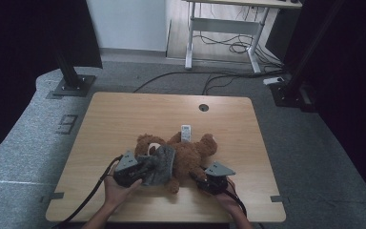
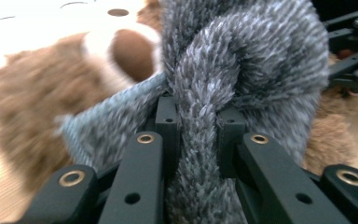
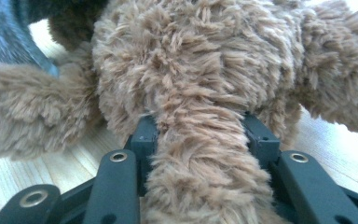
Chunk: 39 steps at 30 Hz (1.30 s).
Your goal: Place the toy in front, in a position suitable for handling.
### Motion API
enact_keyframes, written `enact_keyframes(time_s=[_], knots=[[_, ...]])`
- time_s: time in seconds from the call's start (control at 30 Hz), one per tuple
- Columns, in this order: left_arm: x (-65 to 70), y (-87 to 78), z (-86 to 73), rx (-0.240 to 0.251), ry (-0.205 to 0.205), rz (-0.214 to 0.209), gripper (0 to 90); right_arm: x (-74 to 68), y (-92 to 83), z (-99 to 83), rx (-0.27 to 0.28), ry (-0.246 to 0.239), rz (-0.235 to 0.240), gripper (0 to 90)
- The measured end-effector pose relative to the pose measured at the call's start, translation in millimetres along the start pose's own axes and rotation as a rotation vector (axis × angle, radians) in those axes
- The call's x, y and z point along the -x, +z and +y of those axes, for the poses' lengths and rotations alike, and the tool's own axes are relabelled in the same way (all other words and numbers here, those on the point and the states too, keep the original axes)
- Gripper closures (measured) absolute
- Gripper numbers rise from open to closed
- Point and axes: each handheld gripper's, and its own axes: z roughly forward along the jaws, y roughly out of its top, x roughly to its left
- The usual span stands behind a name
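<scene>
A brown teddy bear [image 1: 193, 151] lies on the wooden table [image 1: 119, 114], with a white tag [image 1: 186, 132] at its far side. A grey fuzzy cloth [image 1: 162, 164] is draped over the bear beside its head. My left gripper [image 1: 147, 170] is shut on a bunched fold of that grey cloth [image 2: 242, 60], just in front of the bear's pale muzzle [image 2: 121, 51]. At the bear's near right side, my right gripper [image 1: 198, 177] is shut on one of its limbs [image 3: 200, 158], which is squeezed between the jaws. Part of the grey cloth [image 3: 4, 37] shows at that view's upper left.
A round cable hole [image 1: 203, 107] sits near the table's far edge. Beyond the table are a white desk frame [image 1: 219, 28], loose cables on the carpet [image 1: 209, 76] and two black stands [image 1: 71, 81]. The table's near edge runs just below both hands.
</scene>
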Motion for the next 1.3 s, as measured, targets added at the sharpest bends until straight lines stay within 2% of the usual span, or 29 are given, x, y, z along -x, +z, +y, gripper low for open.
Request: enact_keyframes(time_s=[0.2, 0.3, 0.5, 0.67, 0.73, 0.83, 0.93, 1.07, 1.17, 1.3], knots=[[-21.8, -16.9, -3.0, 0.024, -0.042, 0.072, 75.9, 5.3, -1.2, -2.0, 0.008, 0.007, -0.009, 57.3], [-35.7, -18.1, -7.8, 0.012, -0.093, 0.086, 75.9, 8.2, -1.7, -2.9, 0.014, 0.013, -0.009, 57.3], [-43.9, -17.3, -10.8, -0.012, -0.097, 0.138, 75.8, 8.8, -1.8, -3.2, 0.015, 0.009, -0.011, 57.2], [-61.0, -16.0, -22.1, -0.053, -0.166, 0.149, 75.6, 10.5, -2.3, -4.2, 0.02, 0.009, -0.008, 57.1], [-60.0, -13.5, -25.3, -0.073, -0.156, 0.16, 75.4, 10.3, -2.4, -4.2, 0.02, 0.008, -0.008, 57.0], [-60.9, -17.7, -26.2, -0.066, -0.159, 0.161, 75.2, 9.6, -2.8, -4.8, 0.022, 0.005, -0.009, 56.8], [-64.3, -29.1, -26.0, -0.044, -0.163, 0.151, 75.1, 10.1, -2.9, -5.3, 0.025, 0.006, -0.007, 56.6], [-62.2, -48.4, -24.5, -0.012, -0.145, 0.157, 75.0, 10.3, -3.2, -5.9, 0.028, 0.004, -0.007, 56.4], [-62.4, -61.6, -25.0, -0.01, -0.15, 0.176, 75.0, 10.5, -3.9, -6.9, 0.028, 0.006, -0.005, 56.2], [-68.5, -73.6, -32.2, -0.042, -0.156, 0.204, 74.5, 10.8, -4.3, -7.2, 0.027, 0.004, -0.006, 56.0]])
